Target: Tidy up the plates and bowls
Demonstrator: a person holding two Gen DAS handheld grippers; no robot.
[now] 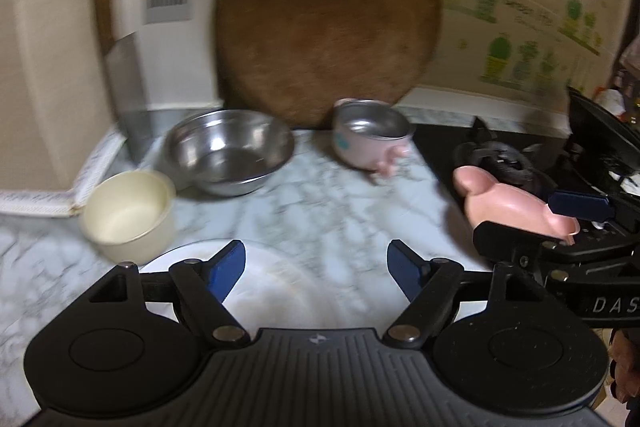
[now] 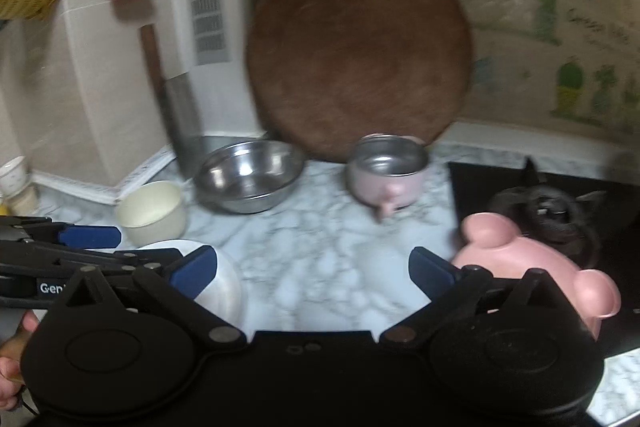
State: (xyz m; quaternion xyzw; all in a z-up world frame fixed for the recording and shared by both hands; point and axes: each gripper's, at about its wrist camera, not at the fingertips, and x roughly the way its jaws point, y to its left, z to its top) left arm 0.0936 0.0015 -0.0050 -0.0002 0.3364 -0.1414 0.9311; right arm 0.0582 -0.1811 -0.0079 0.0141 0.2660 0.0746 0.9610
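Steel bowl point(image 1: 230, 157) left of cup point(image 1: 370, 135), board point(image 1: 328, 23) behind.

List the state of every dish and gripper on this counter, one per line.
Steel bowl: upright, empty.
Cream bowl: tilted, empty.
Pink steel-lined cup: tilted, empty.
White plate: flat.
Pink lid: on counter.
Left gripper: open.
Right gripper: open.
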